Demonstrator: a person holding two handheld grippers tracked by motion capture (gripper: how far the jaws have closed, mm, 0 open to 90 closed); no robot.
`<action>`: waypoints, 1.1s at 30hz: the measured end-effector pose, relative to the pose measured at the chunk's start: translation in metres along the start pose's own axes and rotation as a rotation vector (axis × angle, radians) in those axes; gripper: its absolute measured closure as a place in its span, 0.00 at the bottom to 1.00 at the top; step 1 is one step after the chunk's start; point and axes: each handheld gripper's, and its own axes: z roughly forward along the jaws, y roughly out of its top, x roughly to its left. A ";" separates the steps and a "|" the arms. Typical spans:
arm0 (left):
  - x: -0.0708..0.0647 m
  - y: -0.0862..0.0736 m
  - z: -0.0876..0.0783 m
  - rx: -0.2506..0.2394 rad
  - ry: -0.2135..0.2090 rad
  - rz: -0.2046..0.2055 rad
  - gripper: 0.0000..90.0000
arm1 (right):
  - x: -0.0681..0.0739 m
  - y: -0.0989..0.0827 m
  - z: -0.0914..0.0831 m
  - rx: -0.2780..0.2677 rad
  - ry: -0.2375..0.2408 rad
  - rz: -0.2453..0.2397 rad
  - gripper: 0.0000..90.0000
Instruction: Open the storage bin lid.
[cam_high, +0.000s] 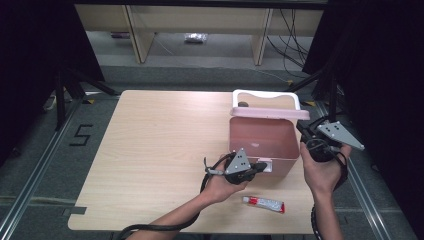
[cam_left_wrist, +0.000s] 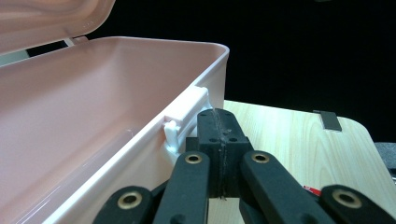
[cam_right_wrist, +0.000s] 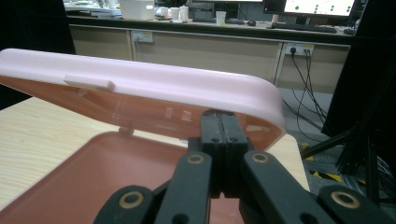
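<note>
A pink plastic box (cam_high: 260, 142) stands on the right part of the table, its lid (cam_high: 270, 113) raised partway. My left gripper (cam_high: 261, 167) is shut and empty, its tips against the box's front wall beside the white latch (cam_high: 266, 165). In the left gripper view the closed tips (cam_left_wrist: 219, 122) sit right next to that latch (cam_left_wrist: 184, 116), by the box rim (cam_left_wrist: 140, 84). My right gripper (cam_high: 303, 128) is shut and empty at the lid's right end. In the right gripper view its tips (cam_right_wrist: 223, 122) sit just under the lid's edge (cam_right_wrist: 140, 81), above the empty box interior (cam_right_wrist: 116, 172).
A small red and white tube (cam_high: 264, 203) lies on the table near the front edge, between my forearms. A white handle loop (cam_high: 265, 93) stands up behind the lid. The wooden table (cam_high: 150, 150) stretches bare to the left. Black stands flank the table.
</note>
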 end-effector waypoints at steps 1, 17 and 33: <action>0.000 0.000 0.000 -0.001 -0.003 0.003 1.00 | 0.001 0.000 0.000 0.007 -0.001 0.011 1.00; 0.000 0.000 0.000 0.003 0.000 -0.003 1.00 | 0.001 0.008 0.009 -0.014 -0.004 0.009 1.00; 0.001 0.000 0.001 -0.002 -0.004 -0.011 1.00 | -0.002 0.013 0.019 -0.026 -0.025 0.011 1.00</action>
